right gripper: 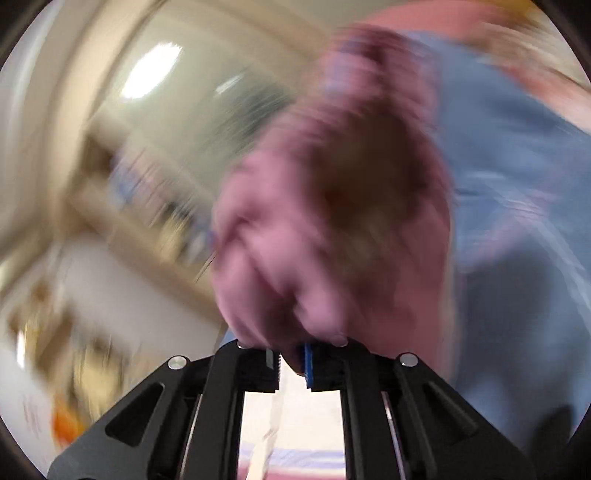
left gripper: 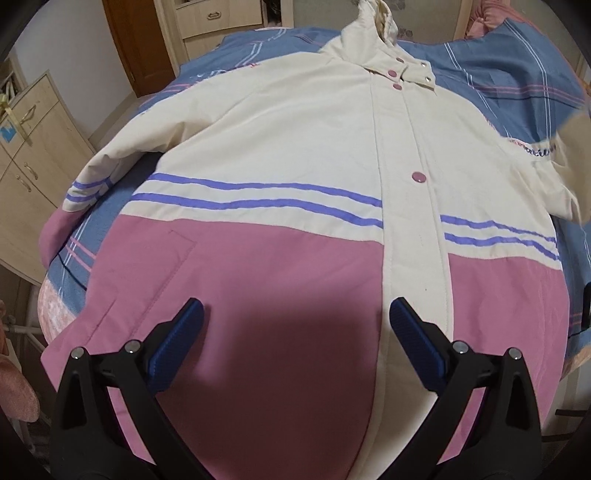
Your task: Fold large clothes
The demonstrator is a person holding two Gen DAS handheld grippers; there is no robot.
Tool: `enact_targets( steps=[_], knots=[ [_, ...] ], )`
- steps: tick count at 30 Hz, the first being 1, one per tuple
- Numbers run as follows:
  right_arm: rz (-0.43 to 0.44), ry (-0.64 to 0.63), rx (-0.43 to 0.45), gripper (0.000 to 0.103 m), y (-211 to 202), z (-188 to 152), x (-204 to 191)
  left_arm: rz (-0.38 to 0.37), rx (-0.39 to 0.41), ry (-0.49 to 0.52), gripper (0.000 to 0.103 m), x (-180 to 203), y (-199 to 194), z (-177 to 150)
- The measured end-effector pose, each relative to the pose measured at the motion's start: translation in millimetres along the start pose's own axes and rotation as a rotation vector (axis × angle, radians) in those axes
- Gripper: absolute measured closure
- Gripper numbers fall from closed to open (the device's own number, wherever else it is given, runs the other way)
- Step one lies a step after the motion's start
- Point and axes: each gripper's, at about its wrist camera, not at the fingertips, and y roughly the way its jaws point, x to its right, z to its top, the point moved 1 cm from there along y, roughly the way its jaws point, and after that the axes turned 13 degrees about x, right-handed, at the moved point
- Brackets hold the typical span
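A cream and pink jacket [left gripper: 295, 166] with purple stripes lies front up on the bed, hood at the far end. My left gripper [left gripper: 295, 317] is open and empty above its pink hem. Its left sleeve [left gripper: 92, 184] lies spread to the side. The right sleeve [left gripper: 565, 162] is lifted and blurred at the right edge. In the right wrist view my right gripper [right gripper: 291, 360] is shut on the pink cuff [right gripper: 325, 221] of that sleeve. The view is motion blurred.
The bed has a blue striped cover [left gripper: 517, 74]. Wooden cabinets [left gripper: 33, 155] stand at the left, a door [left gripper: 136, 40] and drawers [left gripper: 218, 18] behind. Blurred shelves [right gripper: 140, 206] show in the right wrist view.
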Motion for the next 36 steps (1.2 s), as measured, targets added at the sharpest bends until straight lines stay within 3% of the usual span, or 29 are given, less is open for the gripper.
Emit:
enact_targets(
  steps=[2, 3, 4, 7, 8, 11, 13, 16, 18, 19, 20, 23, 26, 30, 33, 36],
  knots=[
    [0.169, -0.15, -0.196, 0.051, 47, -47, -68, 0.013, 0.006, -0.008, 0.002, -6, -6, 0],
    [0.229, -0.211, -0.282, 0.019, 64, -73, -93, 0.021, 0.009, -0.01, 0.002, -10, -9, -1],
    [0.248, -0.276, -0.342, 0.012, 76, -100, -113, 0.031, 0.014, -0.014, 0.002, -14, -13, -1],
    [0.241, -0.436, -0.387, 0.012, 81, -141, -136, 0.052, 0.037, -0.043, 0.002, -32, -22, 1],
    [0.229, -0.457, -0.37, 0.012, 78, -139, -134, 0.053, 0.043, -0.055, 0.002, -37, -23, 3],
    [0.087, -0.473, -0.303, 0.006, 71, -120, -105, 0.017, 0.058, -0.103, 0.002, -48, -20, 14],
    [0.01, -0.426, -0.305, 0.006, 57, -118, -74, -0.081, 0.053, -0.163, 0.002, -49, -11, 24],
    [-0.06, -0.295, -0.336, 0.006, 39, -123, -27, -0.349, -0.015, -0.316, 0.002, -47, 19, 37],
    [-0.092, -0.232, -0.347, 0.006, 30, -126, -7, -0.424, -0.086, -0.369, 0.007, -37, 51, 46],
    [-0.112, -0.206, -0.35, 0.006, 24, -128, 3, -0.421, -0.119, -0.378, 0.014, -31, 67, 49],
    [-0.13, -0.193, -0.35, 0.006, 19, -135, 11, -0.412, -0.146, -0.381, 0.042, -26, 77, 48],
    [-0.171, -0.175, -0.335, 0.006, -3, -149, 24, -0.4, -0.194, -0.354, 0.086, -9, 105, 62],
    [-0.191, -0.157, -0.348, 0.006, -5, -156, 33, -0.353, -0.133, -0.29, 0.09, 6, 108, 103],
    [-0.242, -0.187, -0.314, 0.006, 4, -157, 35, -0.229, 0.078, -0.112, 0.089, 30, 86, 159],
    [-0.24, -0.192, -0.235, 0.006, 7, -145, 29, -0.187, 0.033, -0.123, 0.079, 25, 98, 165],
    [-0.096, 0.041, -0.185, 0.006, 17, -132, 40, -0.18, -0.022, -0.164, 0.074, 9, 119, 147]
  ],
)
